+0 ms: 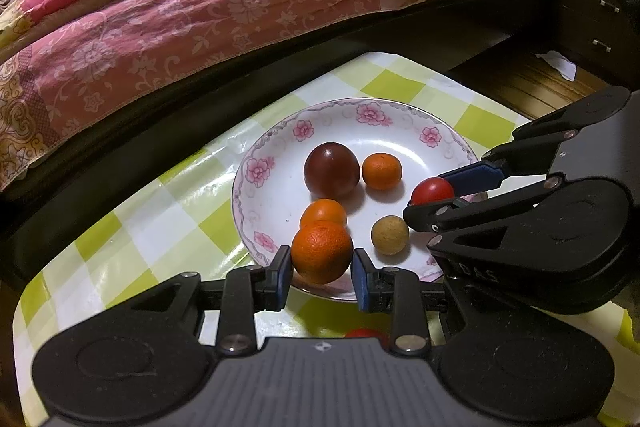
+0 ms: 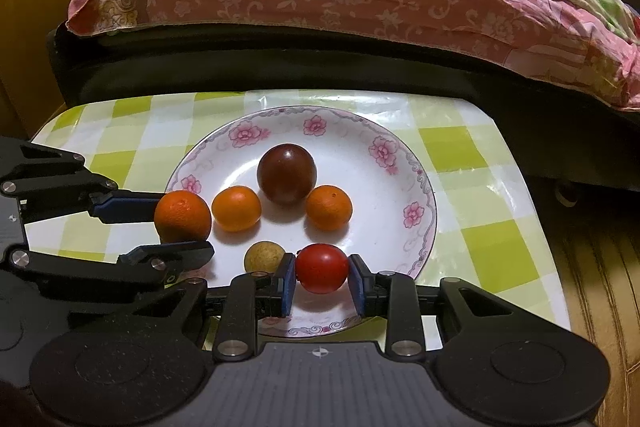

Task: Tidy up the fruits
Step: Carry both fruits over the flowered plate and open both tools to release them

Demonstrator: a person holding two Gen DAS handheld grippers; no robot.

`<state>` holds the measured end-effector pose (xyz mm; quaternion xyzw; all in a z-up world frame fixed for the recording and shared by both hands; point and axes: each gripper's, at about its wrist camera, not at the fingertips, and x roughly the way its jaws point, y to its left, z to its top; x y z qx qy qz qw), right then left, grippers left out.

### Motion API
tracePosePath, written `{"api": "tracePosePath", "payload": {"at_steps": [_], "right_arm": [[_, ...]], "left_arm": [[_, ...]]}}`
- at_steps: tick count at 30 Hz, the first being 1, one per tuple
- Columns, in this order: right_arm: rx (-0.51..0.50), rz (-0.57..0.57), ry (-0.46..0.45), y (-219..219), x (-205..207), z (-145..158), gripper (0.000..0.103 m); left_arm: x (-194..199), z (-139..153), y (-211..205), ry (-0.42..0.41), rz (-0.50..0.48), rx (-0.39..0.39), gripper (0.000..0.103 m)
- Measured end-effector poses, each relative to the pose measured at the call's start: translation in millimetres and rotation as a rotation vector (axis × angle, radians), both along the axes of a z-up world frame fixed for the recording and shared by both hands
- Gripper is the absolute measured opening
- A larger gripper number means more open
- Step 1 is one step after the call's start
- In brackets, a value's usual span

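Nearest thing in the left wrist view: the left gripper (image 1: pixel 321 263) is clamped on a big orange (image 1: pixel 322 252), held right over the near rim of the flowered plate (image 1: pixel 256 163). In the right wrist view the right gripper (image 2: pixel 322 277) has a small red tomato (image 2: pixel 322 268) between its pads, gripped low over the plate's near side.

Just past them a little tan longan-looking fruit (image 2: pixel 265 256) sits on the plate, close to the tomato. Further in are two small tangerines (image 2: pixel 236 208) and a dark red plum-like fruit (image 2: pixel 287 173).

If I'm placing these, I'd lower each until it touches the plate before letting go, and aim for the bare spots so nothing rolls or bumps the longan. Beyond is the green checked tablecloth (image 2: pixel 480 155).
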<state>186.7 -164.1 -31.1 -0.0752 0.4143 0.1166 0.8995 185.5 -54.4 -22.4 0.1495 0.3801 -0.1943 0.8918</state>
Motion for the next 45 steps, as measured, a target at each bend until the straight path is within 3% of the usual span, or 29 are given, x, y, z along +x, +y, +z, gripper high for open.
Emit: {"api": "tracePosePath", "payload": {"at_steps": [23, 45], "right_arm": [[0.000, -0.014, -0.021, -1.0, -0.3, 2.1, 0.035], [0.011, -0.029, -0.036, -4.3, -4.3, 9.5, 0.036]], "left_arm": [[-0.3, 3.5, 0.9, -0.012, 0.011, 0.015, 0.040], [-5.7, 10.4, 3.0, -0.046, 0.013, 0.012, 0.046]]}}
